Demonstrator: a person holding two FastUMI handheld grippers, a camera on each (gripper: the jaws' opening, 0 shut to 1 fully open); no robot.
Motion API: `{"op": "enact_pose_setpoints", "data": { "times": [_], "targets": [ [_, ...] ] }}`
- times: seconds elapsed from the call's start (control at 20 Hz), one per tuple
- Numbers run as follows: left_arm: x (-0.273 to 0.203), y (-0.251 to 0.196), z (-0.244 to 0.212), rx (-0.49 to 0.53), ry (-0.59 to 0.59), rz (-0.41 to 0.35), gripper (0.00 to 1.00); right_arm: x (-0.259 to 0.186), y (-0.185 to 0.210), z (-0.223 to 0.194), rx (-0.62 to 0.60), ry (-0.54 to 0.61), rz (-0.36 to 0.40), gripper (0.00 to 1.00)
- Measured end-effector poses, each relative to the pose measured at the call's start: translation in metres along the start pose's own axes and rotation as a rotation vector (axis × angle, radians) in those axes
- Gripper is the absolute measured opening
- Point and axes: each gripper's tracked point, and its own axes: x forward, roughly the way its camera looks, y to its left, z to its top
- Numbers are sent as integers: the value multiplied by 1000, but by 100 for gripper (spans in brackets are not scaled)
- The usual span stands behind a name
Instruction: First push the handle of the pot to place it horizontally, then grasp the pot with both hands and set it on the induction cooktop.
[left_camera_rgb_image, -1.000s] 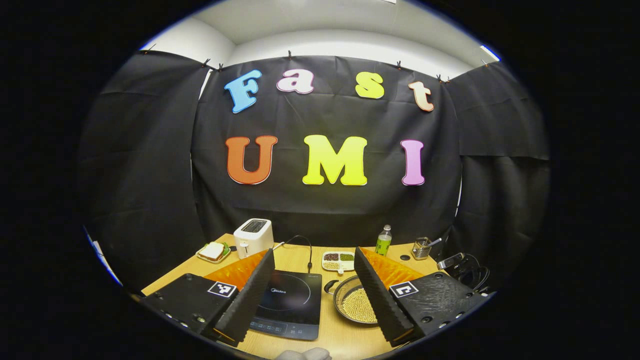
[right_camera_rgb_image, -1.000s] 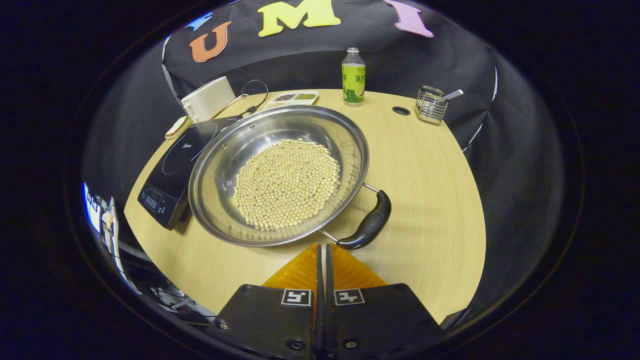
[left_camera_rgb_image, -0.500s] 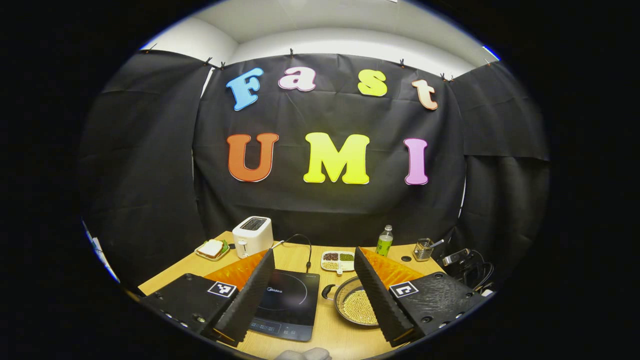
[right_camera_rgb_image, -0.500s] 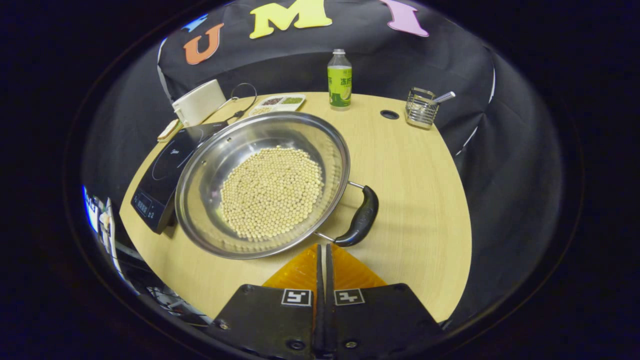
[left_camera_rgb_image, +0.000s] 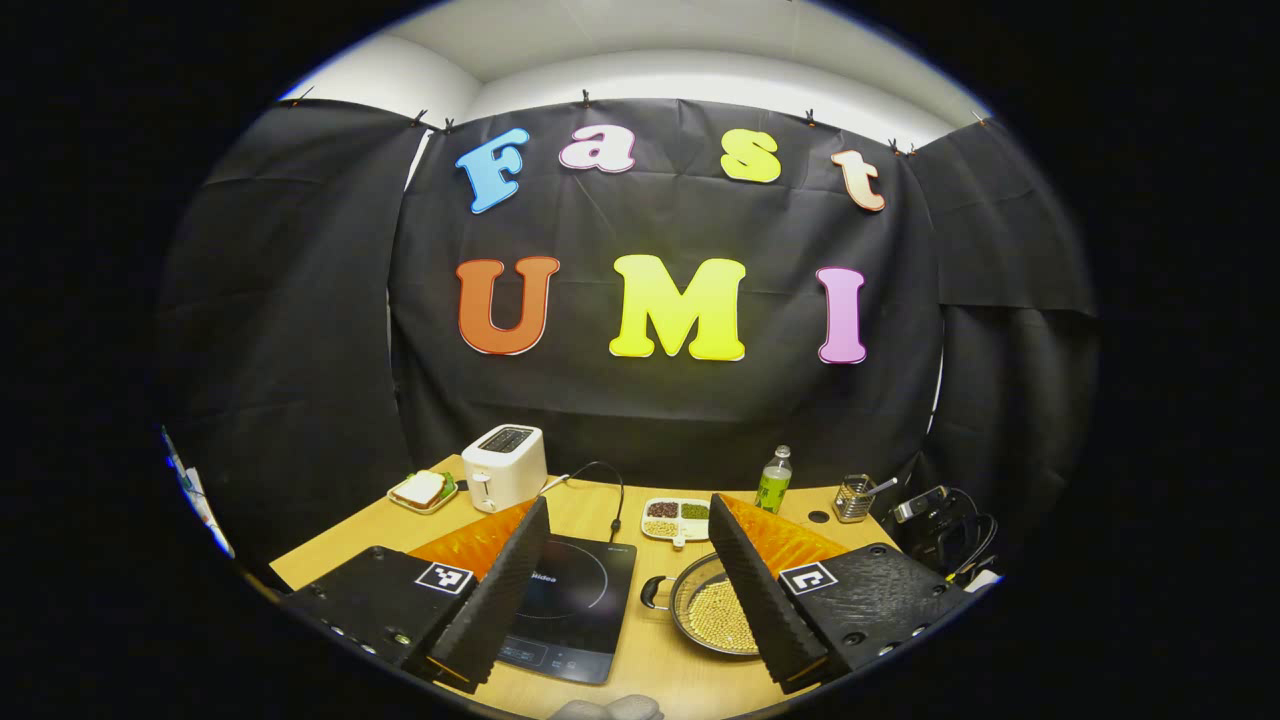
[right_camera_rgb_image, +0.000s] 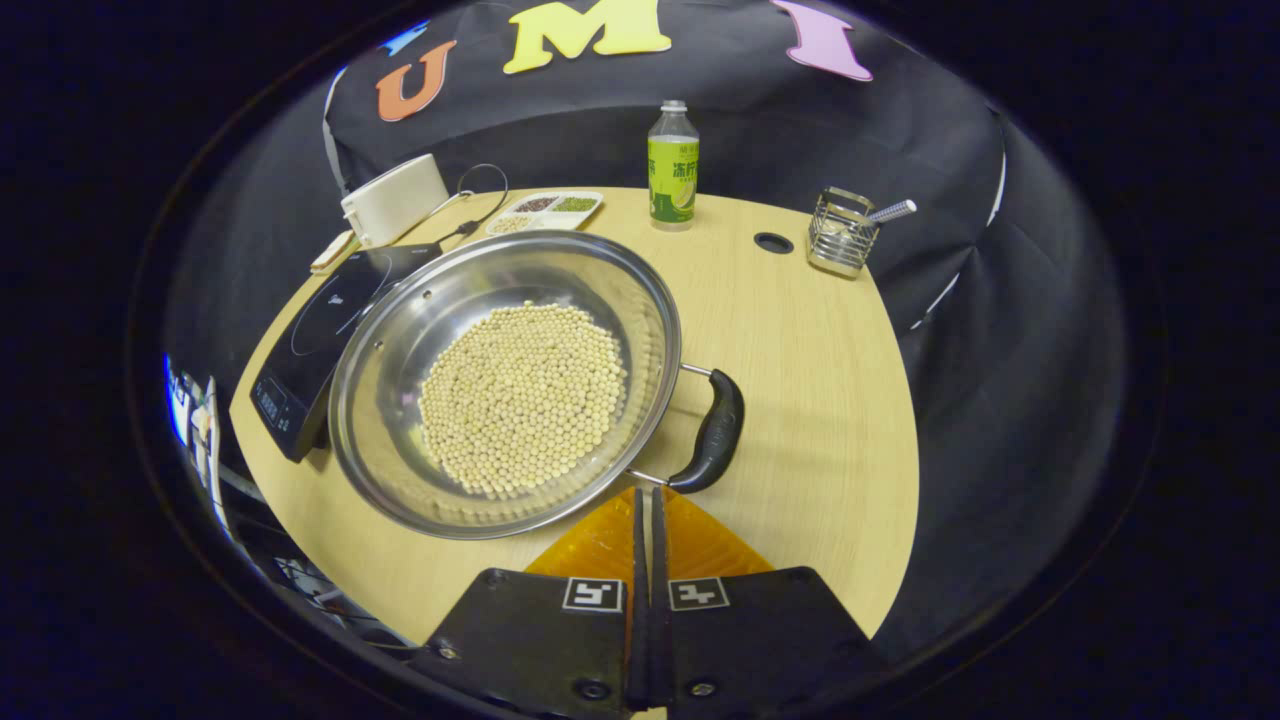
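Observation:
A steel pot (right_camera_rgb_image: 470, 290) with pale beans (right_camera_rgb_image: 520, 395) in it stands on the wooden table (right_camera_rgb_image: 820, 400), just right of the black induction cooktop (right_camera_rgb_image: 320, 335). Its near black handle (right_camera_rgb_image: 712, 435) points toward me. My right gripper (right_camera_rgb_image: 645, 492) is shut, its tips at the handle's lower end, with nothing between the fingers. In the left gripper view my left gripper (left_camera_rgb_image: 628, 502) hangs open above the near table edge, framing the cooktop (left_camera_rgb_image: 570, 600) and the pot (left_camera_rgb_image: 683, 600), whose other handle (left_camera_rgb_image: 655, 592) faces the cooktop.
At the back stand a white toaster (right_camera_rgb_image: 393, 200), a divided dish (right_camera_rgb_image: 545, 208), a green bottle (right_camera_rgb_image: 672, 165) and a wire holder (right_camera_rgb_image: 842, 232). A sandwich plate (left_camera_rgb_image: 422, 492) lies far left. A cable hole (right_camera_rgb_image: 772, 242) sits near the bottle.
The pot has turned a little, and its near handle has swung left with the shut right gripper at its end. The left gripper has drawn back and up slightly, still open.

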Motion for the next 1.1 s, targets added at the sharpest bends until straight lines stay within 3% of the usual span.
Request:
{"op": "enact_pose_setpoints", "data": {
  "times": [0.3, 0.35, 0.75, 0.95, 1.1],
  "targets": [
    [8, -9, -7, 10, 15, 28, 95, 4, -11, 8, -37, -1, 13, 4],
    [9, -10, -9, 10, 19, 33, 95, 5, -12, 9, -39, -5, 16, 0],
    [5, -11, -14, 38, 30, 15, 95, -6, -18, 9, -17, -44, -2, 4],
    [7, -9, -31, 70, 55, -24, 95, -32, -22, 8, -12, -100, -43, 0],
    [12, -10, -51, 92, 97, -67, 95, -51, -15, 9, 26, -164, -42, 4]
  ]
}}
